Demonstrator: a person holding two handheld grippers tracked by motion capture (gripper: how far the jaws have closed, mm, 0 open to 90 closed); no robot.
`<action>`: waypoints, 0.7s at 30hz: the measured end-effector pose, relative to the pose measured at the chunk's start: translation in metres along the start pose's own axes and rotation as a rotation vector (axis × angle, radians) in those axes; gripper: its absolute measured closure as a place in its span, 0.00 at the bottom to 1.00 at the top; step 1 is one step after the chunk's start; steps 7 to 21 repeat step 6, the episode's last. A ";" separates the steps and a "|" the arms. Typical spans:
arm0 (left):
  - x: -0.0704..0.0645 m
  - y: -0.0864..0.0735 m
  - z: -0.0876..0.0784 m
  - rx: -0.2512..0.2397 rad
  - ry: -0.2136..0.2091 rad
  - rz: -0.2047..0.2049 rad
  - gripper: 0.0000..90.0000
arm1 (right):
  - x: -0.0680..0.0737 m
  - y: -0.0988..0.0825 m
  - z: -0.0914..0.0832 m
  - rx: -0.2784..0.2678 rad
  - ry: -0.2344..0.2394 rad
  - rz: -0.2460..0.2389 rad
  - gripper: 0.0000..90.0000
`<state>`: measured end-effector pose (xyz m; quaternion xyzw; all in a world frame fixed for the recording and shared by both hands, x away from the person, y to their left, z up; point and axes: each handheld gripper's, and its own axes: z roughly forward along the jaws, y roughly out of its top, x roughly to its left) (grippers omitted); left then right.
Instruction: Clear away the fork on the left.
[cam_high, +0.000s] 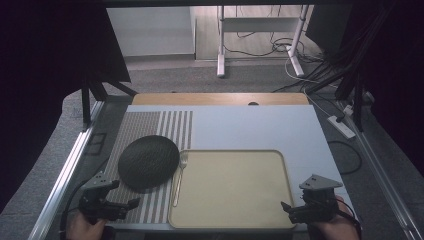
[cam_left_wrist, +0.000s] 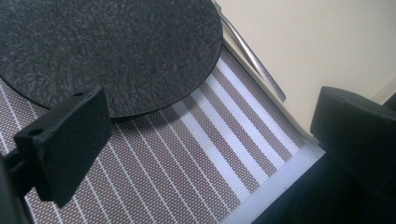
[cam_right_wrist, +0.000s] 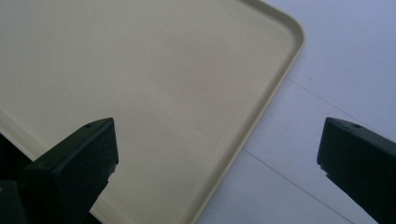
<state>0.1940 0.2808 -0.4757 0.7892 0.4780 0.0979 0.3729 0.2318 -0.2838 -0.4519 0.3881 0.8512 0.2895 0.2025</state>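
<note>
Two tongs are hovering wide open, holding nothing: left tongs (cam_high: 111, 198) above the striped mat (cam_high: 150, 131) near the round dark pad (cam_high: 148, 161), right tongs (cam_high: 300, 207) over the beige tray (cam_high: 230, 187) corner.

Workspace surroundings, seen from above. The desk (cam_high: 250, 125) has a pale blue-grey top with a wooden strip (cam_high: 220, 98) along its far edge and metal rails (cam_high: 65, 170) down both sides. Grey carpet (cam_high: 200, 77) covers the floor beyond the far edge. Farther back stands a white wall panel (cam_high: 150, 32) and the white legs of another table frame (cam_high: 220, 45), with loose black cables (cam_high: 265, 47) on the wooden floor beneath. A white power strip (cam_high: 341, 126) lies off the desk's right edge. Dark curtains (cam_high: 45, 60) enclose both sides; lighting is dim and even.
</note>
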 end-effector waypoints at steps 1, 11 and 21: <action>0.000 0.000 0.000 0.000 0.002 -0.001 0.00 | 0.000 0.000 0.000 0.000 -0.001 0.000 0.00; 0.000 0.002 0.002 0.008 0.005 -0.001 0.00 | -0.001 -0.001 0.000 0.002 -0.002 0.001 0.00; 0.000 0.002 0.002 0.008 0.005 -0.001 0.00 | -0.001 -0.001 0.000 0.002 -0.002 0.001 0.00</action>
